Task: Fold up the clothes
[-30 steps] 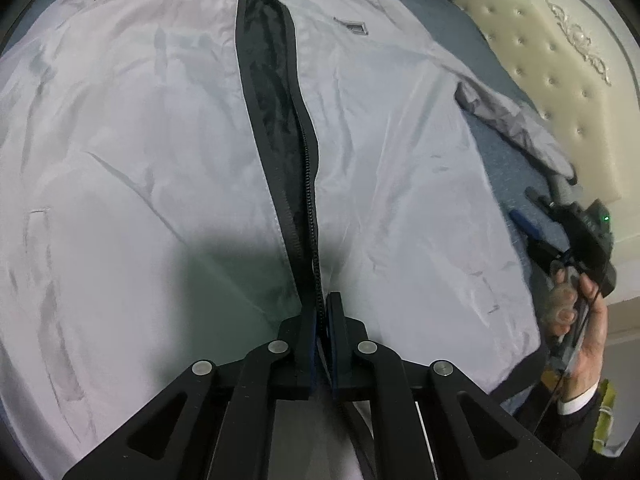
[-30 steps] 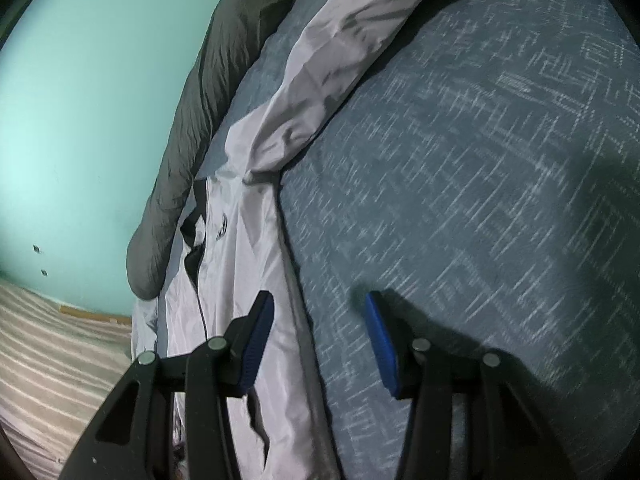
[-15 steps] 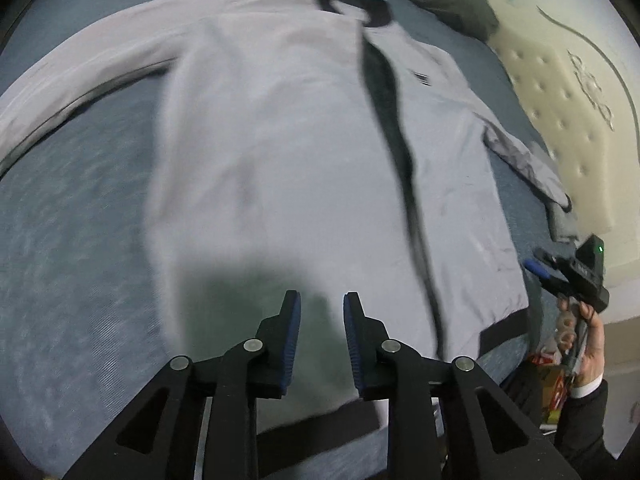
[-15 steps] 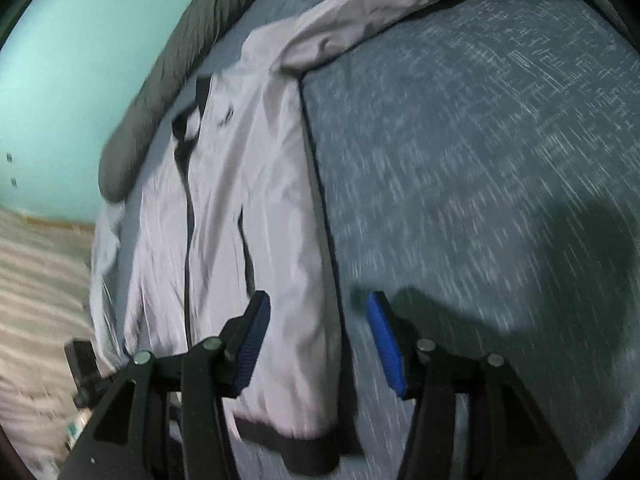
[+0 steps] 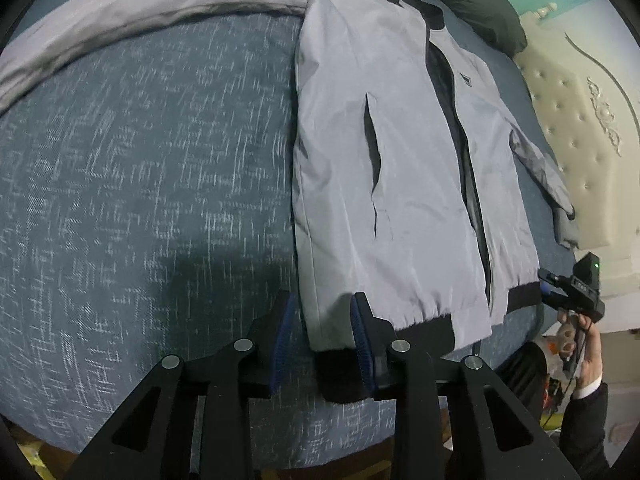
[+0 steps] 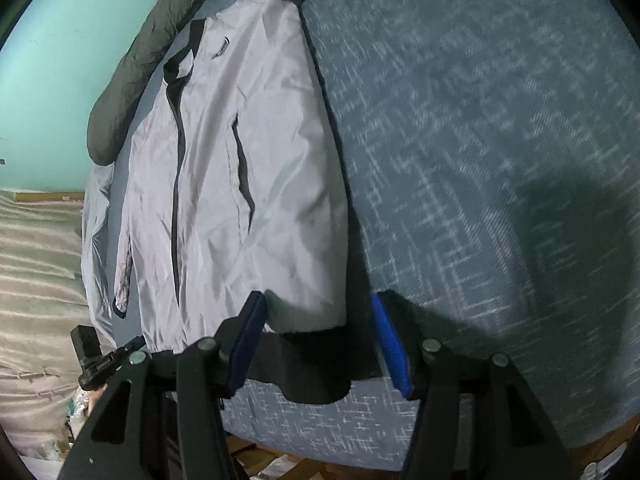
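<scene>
Grey shell fabric: the jacket (image 5: 404,168) is thin, slick and lightly creased, with black collar, black hem band and a dark open zip line down the front.
Position: it lies front-up and spread flat on the blue-grey bed cover (image 5: 140,168), hem toward the near bed edge, collar toward the dark pillow (image 5: 472,4).
Sleeves: one sleeve (image 5: 140,4) stretches far out across the cover; the other (image 5: 540,168) trails toward the cream headboard (image 5: 592,128).
Pocket: a dark slit gapes on one front panel.
Fold state: no fold shows on the body; both panels lie single and flat.
Left claw (image 5: 322,336): jaws apart, straddling the hem corner, gripping nothing.
Right claw (image 6: 320,340): jaws wide apart over the black hem band, holding nothing; seen from the left camera it sits off the bed's corner, in a hand (image 5: 580,344).
Risk, slip: slick cloth may slide from the pads if only the hem's edge is pinched.
Risk, double layer: a closing claw could catch the bed cover along with the hem.
Risk, skew: the open zip lets the panels shift apart, giving a crooked fold.
</scene>
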